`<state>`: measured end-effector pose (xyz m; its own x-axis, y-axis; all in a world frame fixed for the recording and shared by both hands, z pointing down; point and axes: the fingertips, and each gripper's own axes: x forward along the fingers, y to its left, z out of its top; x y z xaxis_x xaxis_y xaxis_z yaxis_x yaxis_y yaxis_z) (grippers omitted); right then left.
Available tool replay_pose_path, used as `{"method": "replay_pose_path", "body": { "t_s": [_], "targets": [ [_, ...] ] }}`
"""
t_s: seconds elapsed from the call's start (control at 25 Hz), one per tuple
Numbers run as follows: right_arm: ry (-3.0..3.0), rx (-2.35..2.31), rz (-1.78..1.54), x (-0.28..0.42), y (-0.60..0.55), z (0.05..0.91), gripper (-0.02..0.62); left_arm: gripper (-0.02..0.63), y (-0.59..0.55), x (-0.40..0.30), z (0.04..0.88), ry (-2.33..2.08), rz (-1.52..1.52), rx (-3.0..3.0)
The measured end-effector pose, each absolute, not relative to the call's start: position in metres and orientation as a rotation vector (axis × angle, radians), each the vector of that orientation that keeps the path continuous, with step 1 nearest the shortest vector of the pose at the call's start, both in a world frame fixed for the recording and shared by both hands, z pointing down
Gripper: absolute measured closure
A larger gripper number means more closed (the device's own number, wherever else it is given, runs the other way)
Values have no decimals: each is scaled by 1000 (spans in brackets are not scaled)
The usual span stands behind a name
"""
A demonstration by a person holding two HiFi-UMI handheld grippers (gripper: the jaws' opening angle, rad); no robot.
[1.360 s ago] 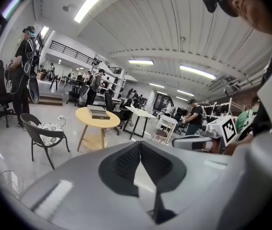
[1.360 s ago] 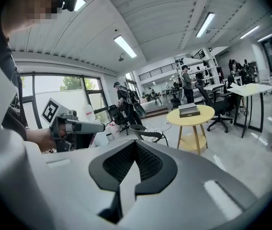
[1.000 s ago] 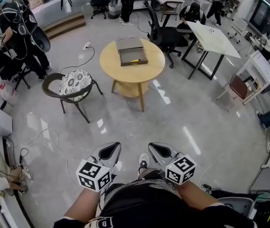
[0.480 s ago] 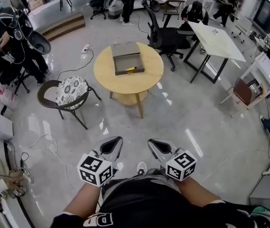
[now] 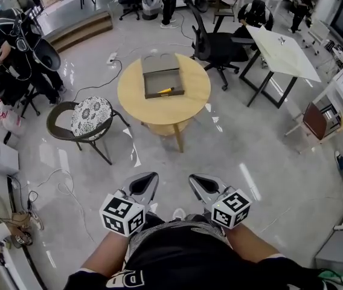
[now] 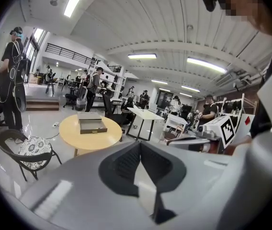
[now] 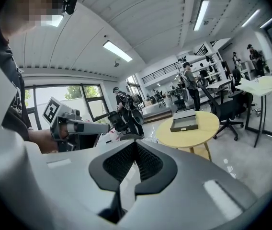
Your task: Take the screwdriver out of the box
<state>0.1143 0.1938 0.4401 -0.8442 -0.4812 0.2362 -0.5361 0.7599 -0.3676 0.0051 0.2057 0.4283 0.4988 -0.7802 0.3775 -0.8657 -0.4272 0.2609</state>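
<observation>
Approach step in hand: the box is sitting well ahead.
Left gripper and right gripper are hovering empty, jaws together. The screwdriver is lying inside the box on the round table. Next: closing in, then opening.

Left tongs, right tongs closed, empty, side by side.

We've got a pale yellow table, a grey box, a yellow screwdriver, a white cushion with dark floral print, and a shiny light grey floor.
</observation>
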Motion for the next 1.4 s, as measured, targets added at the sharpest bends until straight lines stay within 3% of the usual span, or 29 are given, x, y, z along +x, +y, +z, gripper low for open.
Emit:
{"method": "replay_pose_path", "body": {
  "t_s": [0.84,1.4],
  "targets": [
    [-2749,877,702,121,112,474,595,547,105,3,454,-1300,288,2320],
    [-2686,939,693,57,-37,469,595,547,-60,-54,446,-1204,324,2394]
  ]
}}
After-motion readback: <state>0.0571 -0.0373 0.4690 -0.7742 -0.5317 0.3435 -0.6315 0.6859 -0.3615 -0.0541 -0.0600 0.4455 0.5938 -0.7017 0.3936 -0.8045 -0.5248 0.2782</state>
